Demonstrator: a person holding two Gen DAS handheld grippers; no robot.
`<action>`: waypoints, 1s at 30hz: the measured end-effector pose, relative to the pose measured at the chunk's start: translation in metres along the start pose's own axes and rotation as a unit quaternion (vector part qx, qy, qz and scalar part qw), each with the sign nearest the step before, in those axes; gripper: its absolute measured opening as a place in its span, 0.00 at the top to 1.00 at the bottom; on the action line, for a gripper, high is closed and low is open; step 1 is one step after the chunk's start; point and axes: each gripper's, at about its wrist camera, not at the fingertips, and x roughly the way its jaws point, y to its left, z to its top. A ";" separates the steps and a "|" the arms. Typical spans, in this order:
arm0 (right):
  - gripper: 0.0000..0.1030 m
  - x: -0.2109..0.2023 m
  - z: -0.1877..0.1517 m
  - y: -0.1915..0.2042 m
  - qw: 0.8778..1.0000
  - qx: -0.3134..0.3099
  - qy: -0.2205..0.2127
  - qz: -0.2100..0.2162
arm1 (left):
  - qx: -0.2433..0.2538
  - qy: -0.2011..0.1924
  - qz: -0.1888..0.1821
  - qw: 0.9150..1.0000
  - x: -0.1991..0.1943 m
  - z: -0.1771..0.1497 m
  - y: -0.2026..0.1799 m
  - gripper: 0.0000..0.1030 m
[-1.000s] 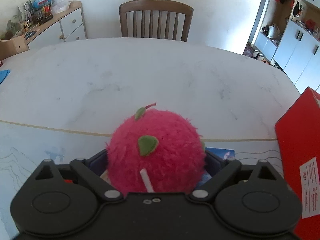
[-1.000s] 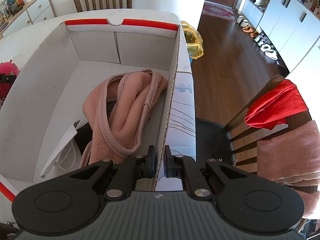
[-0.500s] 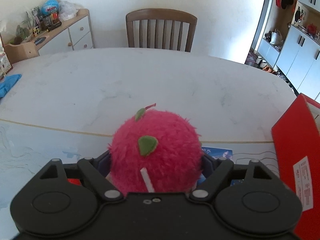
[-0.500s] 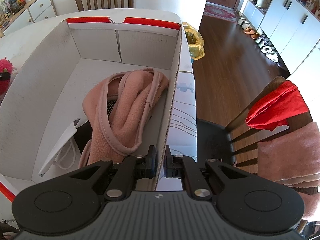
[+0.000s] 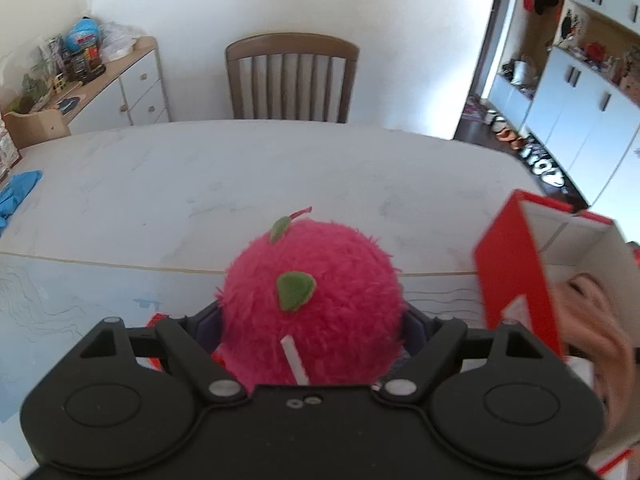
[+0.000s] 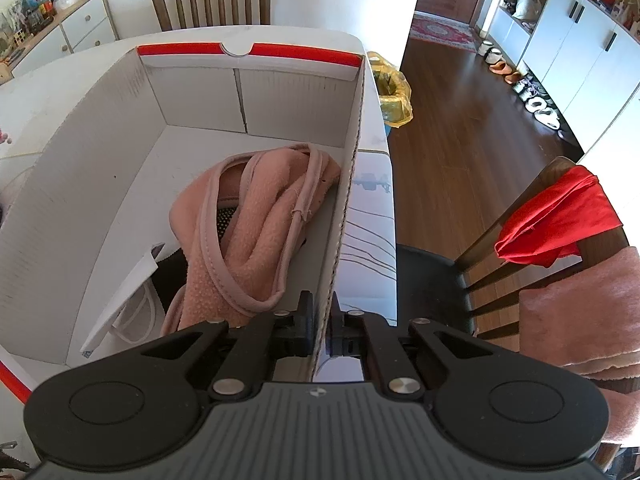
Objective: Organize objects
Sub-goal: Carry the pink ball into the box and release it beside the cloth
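Observation:
A fluffy pink plush apple (image 5: 312, 304) with green felt leaves fills the space between my left gripper's (image 5: 314, 320) jaws, which are shut on its sides and hold it above the white table (image 5: 200, 176). To its right stands the open red-and-white cardboard box (image 5: 516, 272). In the right wrist view, my right gripper (image 6: 320, 312) is shut on the right wall of that box (image 6: 200, 92). Inside lie a pink fleece garment (image 6: 256, 216) and a white paper bag (image 6: 124, 300) with a cord handle.
A wooden chair (image 5: 290, 76) stands at the table's far side, with a cluttered sideboard (image 5: 120, 88) to its left. Blue cloth (image 5: 18, 196) lies at the table's left edge. Right of the box, a chair carries a red cloth (image 6: 560, 216); a yellow bag (image 6: 394, 96) sits beyond.
My left gripper has risen with the plush apple, so the box's open top and the pink garment inside now show at the right. The right gripper has kept still on the box wall.

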 end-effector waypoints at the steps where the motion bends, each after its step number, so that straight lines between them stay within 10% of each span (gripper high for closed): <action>1: 0.95 0.000 0.000 0.000 1.000 0.000 -0.001 0.001 | 0.000 -0.001 -0.007 1.000 -0.004 0.001 -0.002 0.19; 30: 0.95 0.003 0.002 -0.008 1.000 -0.003 -0.010 0.015 | 0.123 -0.010 -0.136 0.983 -0.045 0.010 -0.173 0.19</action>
